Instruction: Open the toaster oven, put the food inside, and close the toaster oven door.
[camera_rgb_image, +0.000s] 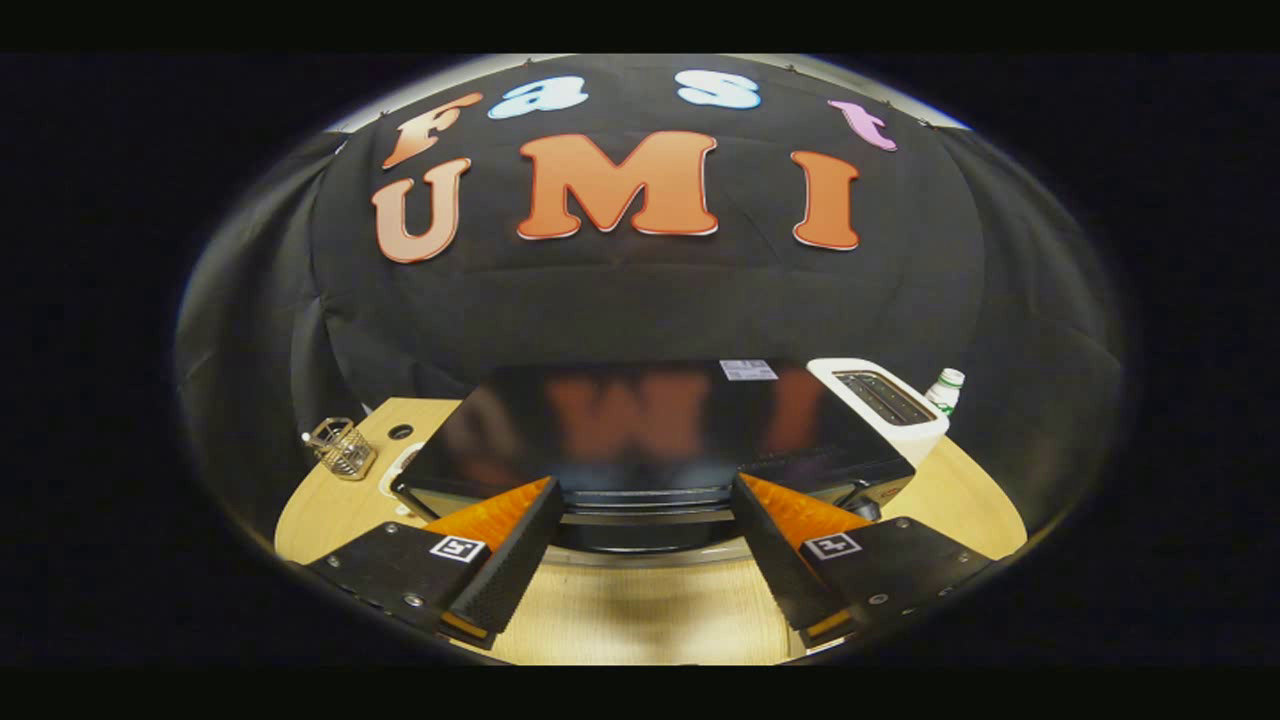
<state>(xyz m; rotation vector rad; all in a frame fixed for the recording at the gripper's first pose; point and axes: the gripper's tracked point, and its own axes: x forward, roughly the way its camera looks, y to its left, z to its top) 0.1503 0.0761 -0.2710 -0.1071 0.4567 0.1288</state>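
The gripper (640, 545) is hovering with jaws wide open, gripping nothing, just short of the toaster oven (650, 440) sitting mid-desk; I'm guessing that door is stiff, hinged metal-and-glass, so I'd be hooking the handle bar (645, 497) at its front top edge.

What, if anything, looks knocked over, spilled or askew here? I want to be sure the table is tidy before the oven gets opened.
Nothing stands out. The toaster oven sits flat on the table, the white toaster and wire basket stand upright, and the open gripper holds nothing.
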